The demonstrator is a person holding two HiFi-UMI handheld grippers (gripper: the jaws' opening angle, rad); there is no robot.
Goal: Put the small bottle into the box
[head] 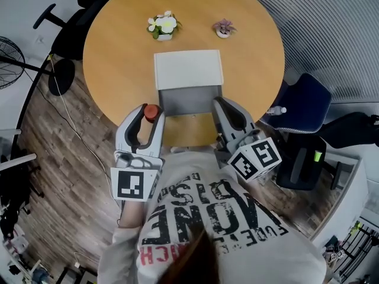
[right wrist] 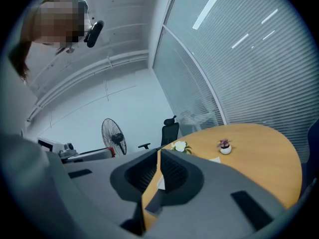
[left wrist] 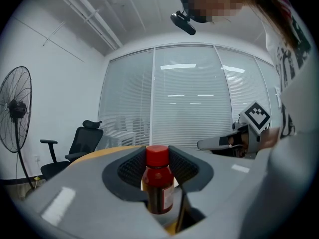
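The small bottle [head: 152, 112], dark with a red cap, stands upright between the jaws of my left gripper [head: 150, 112] just left of the box, over the table's near edge. In the left gripper view the bottle [left wrist: 158, 183] sits between the ribbed pads, and the left gripper [left wrist: 158, 168] is shut on it. The box [head: 189, 100] is grey inside, with its white lid [head: 188, 70] folded back. My right gripper [head: 220, 104] hovers at the box's right side. In its own view the right gripper [right wrist: 158, 159] shows only a thin slit between the jaws, with nothing in it.
The round wooden table [head: 118, 64] carries a white-flower pot [head: 163, 25] and a small pink plant [head: 224, 28] at the far side. A blue chair [head: 305, 102] stands to the right, and a fan [head: 9, 61] and a black office chair [head: 65, 28] to the left.
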